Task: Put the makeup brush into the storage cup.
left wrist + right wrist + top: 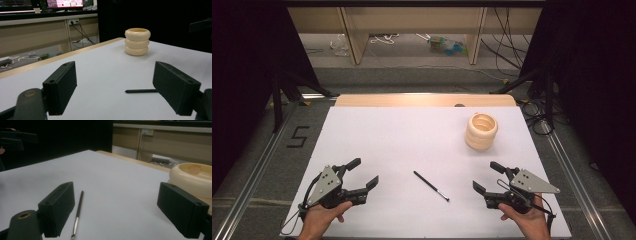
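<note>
A thin black pen (431, 185) with a silver tip lies on the white table (412, 140), between the two grippers. A cream ribbed holder (481, 131), shaped like stacked rings and open at the top, stands upright at the back right. My left gripper (364, 174) rests low at the front left, open and holding nothing; its own view shows the pen (141, 91) ahead and the holder (137, 41) farther off. My right gripper (487, 177) sits at the front right, open too, with the pen (77, 213) by its left jaw and the holder (193, 180) close on the right.
A wooden strip (424, 100) edges the table's far side. Beyond it stand desk legs with cables and clutter on the floor (442, 45). Dark curtains and tripod legs (277, 100) flank both sides. A "5" (298, 136) is marked on the floor at left.
</note>
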`<action>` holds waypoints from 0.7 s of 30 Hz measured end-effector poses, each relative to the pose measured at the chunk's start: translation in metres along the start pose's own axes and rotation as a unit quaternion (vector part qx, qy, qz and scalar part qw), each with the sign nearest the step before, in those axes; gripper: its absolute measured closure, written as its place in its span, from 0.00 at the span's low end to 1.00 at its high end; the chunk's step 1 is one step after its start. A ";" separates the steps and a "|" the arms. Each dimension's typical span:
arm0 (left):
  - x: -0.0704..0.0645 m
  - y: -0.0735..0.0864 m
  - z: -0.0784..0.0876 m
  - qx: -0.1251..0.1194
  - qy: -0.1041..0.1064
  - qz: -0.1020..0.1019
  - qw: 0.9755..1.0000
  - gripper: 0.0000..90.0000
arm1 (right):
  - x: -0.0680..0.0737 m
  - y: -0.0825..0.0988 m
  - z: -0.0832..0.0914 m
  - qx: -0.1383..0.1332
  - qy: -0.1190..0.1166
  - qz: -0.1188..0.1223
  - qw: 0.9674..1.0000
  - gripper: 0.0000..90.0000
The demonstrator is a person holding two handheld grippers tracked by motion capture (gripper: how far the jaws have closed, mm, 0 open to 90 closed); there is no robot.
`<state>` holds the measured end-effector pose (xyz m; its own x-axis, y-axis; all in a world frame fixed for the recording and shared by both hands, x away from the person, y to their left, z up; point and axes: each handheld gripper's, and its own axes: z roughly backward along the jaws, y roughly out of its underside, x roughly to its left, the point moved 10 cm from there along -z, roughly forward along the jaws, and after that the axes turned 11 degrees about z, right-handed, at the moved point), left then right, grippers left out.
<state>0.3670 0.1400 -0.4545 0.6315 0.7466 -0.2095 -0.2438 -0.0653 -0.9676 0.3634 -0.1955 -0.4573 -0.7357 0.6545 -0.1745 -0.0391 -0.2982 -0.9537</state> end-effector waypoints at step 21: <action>-0.001 0.001 -0.001 0.001 0.002 0.001 1.000 0.22 | 0.002 -0.001 -0.005 0.006 -0.003 0.002 1.000 0.18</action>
<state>0.3672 0.1386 -0.4553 0.6334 0.7444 -0.2114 -0.2455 -0.0657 -0.9672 0.3653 -0.1899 -0.4582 -0.7398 0.6490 -0.1776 -0.0441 -0.3101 -0.9497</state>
